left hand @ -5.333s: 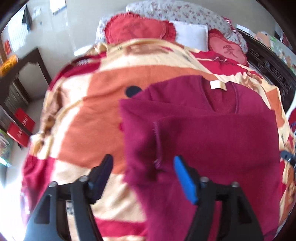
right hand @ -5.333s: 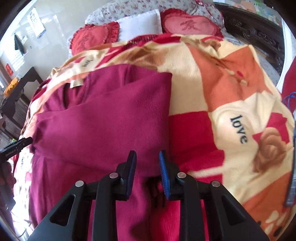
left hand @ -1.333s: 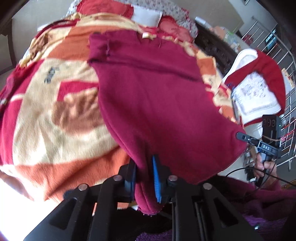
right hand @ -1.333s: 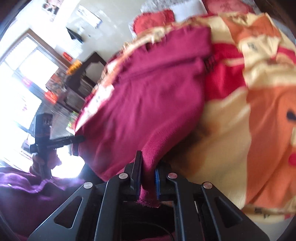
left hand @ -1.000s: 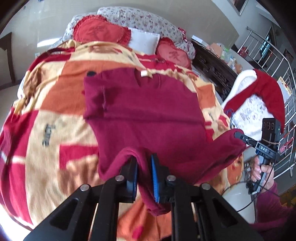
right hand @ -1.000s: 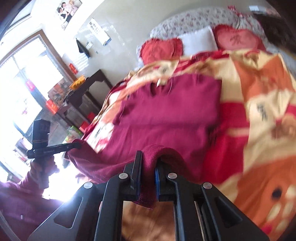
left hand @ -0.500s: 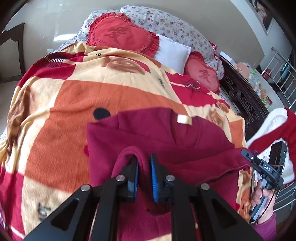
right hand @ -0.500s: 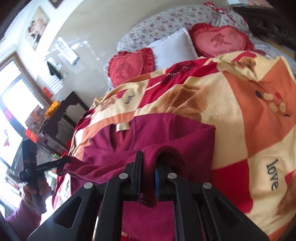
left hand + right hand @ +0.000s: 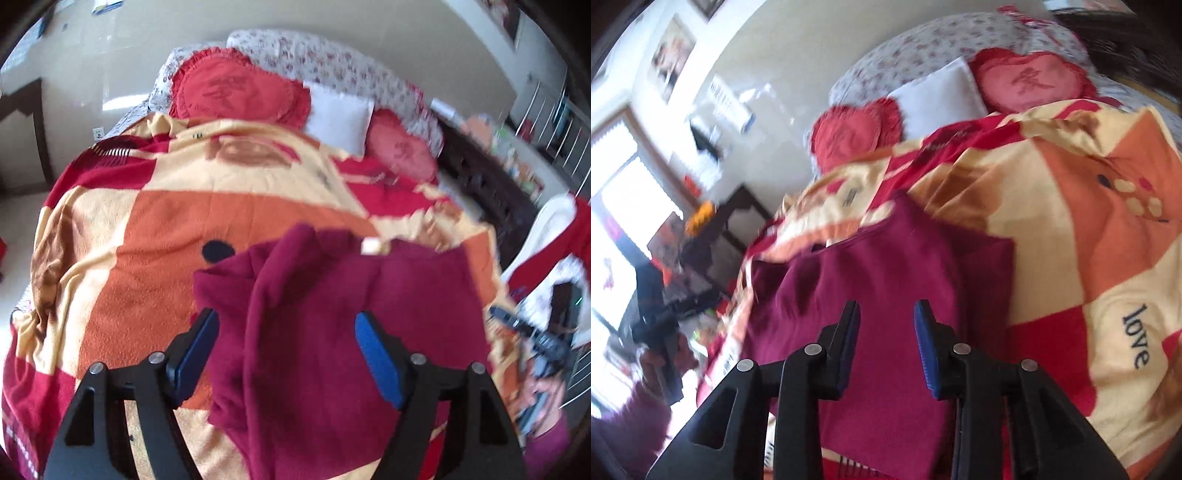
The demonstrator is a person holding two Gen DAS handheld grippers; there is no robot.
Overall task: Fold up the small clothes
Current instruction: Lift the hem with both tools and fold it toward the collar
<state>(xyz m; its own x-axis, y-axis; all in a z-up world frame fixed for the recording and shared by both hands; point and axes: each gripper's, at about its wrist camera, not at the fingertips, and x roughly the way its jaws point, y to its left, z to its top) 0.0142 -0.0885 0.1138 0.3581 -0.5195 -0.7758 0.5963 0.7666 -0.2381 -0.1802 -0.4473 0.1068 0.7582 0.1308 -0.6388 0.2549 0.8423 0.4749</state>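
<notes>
Half a second ago your left claw (image 9: pixel 286 354) was pinched on a raised fold of the maroon sweater (image 9: pixel 332 325); now its blue pads (image 9: pixel 376 354) stand wide apart with nothing between them, and the sweater lies doubled over below it on the patterned blanket (image 9: pixel 147 258) of the bed. The hem you carried forward has landed near the collar, where the pale neck label (image 9: pixel 370 246) peeks out just past the folded edge (a loose ridge of cloth runs up the left side of the stack). To the right in that view, your right claw (image 9: pixel 517 325) shows blurred at the blanket's edge. From the right wrist view, the same change: your right claw (image 9: pixel 886 343) was shut on the cloth before and now gapes, less widely than the left, gripping nothing, with the sweater (image 9: pixel 886 266) flat beneath it. Heart-shaped red cushions (image 9: pixel 1030 83) and a white pillow (image 9: pixel 938 98) sit at the head of the bed as before.
</notes>
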